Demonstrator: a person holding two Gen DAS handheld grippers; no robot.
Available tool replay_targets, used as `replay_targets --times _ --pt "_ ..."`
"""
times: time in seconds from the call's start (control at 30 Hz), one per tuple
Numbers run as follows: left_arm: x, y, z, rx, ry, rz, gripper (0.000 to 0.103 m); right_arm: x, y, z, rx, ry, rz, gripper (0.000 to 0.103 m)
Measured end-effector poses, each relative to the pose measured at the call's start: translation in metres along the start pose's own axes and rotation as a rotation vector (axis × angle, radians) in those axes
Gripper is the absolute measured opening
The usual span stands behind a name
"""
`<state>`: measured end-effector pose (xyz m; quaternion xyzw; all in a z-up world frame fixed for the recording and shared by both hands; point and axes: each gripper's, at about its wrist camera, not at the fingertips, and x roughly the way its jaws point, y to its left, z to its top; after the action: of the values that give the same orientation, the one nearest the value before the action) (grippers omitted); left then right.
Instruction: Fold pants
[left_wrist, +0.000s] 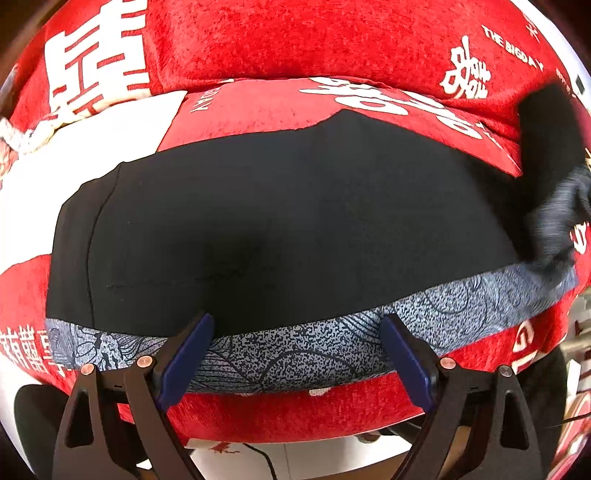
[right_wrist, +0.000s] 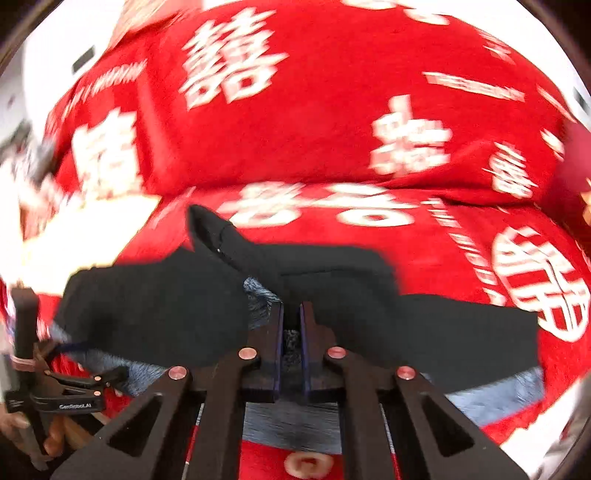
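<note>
The black pants lie spread on a red blanket, with a blue-grey patterned waistband along the near edge. My left gripper is open, its blue pads astride the waistband, holding nothing. In the right wrist view the pants are bunched and lifted. My right gripper is shut on the pants' waistband fabric, a bit of it showing between the pads. The left gripper shows at the lower left of that view. At the right edge of the left wrist view a blurred fold of pants is raised.
A red blanket with white characters covers the bed or sofa under the pants; it also fills the right wrist view. A white patch of cover lies at the left. A cable hangs below the edge.
</note>
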<state>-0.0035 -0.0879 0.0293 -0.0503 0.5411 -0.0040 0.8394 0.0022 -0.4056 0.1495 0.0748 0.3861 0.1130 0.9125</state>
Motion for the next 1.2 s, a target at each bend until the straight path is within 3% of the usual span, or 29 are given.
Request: replay_targets --times 0.17,0.43,0.6,0.73,0.77,0.8,0.87,0.97,1.13,1.2 --pt "0.002 0.0 0.003 -0.009 0.014 0.009 0.092 -0.024 -0.092 -0.004 0.199 -0.048 -0.087 0.009" --pt "0.004 -0.003 0.004 -0.01 0.03 0.035 0.092 -0.029 -0.224 -0.053 0.549 -0.046 -0.211 0.009" --pt "0.007 -0.006 0.006 -0.003 0.034 0.051 0.092 -0.047 -0.26 -0.072 0.636 -0.065 -0.279 0.009" --pt "0.008 -0.007 0.006 -0.001 0.035 0.057 0.092 -0.05 -0.265 -0.088 0.72 -0.059 -0.172 0.014" --pt "0.008 -0.008 0.006 -0.001 0.035 0.059 0.092 -0.049 -0.261 -0.09 0.719 -0.061 -0.144 0.022" --pt "0.008 -0.008 0.006 -0.002 0.036 0.061 0.092 -0.046 -0.254 -0.093 0.718 -0.048 -0.107 0.041" --pt "0.008 -0.008 0.006 -0.001 0.037 0.064 0.092 -0.039 -0.241 -0.1 0.728 -0.045 -0.024 0.066" --pt "0.007 -0.008 0.007 0.001 0.041 0.064 0.092 -0.036 -0.231 -0.105 0.766 -0.106 0.056 0.07" --pt "0.008 -0.009 0.007 0.003 0.038 0.069 0.092 -0.014 -0.241 -0.1 0.896 -0.132 0.238 0.07" --pt "0.008 -0.01 0.006 0.009 0.038 0.069 0.092 -0.005 -0.256 -0.096 0.958 -0.161 0.239 0.086"
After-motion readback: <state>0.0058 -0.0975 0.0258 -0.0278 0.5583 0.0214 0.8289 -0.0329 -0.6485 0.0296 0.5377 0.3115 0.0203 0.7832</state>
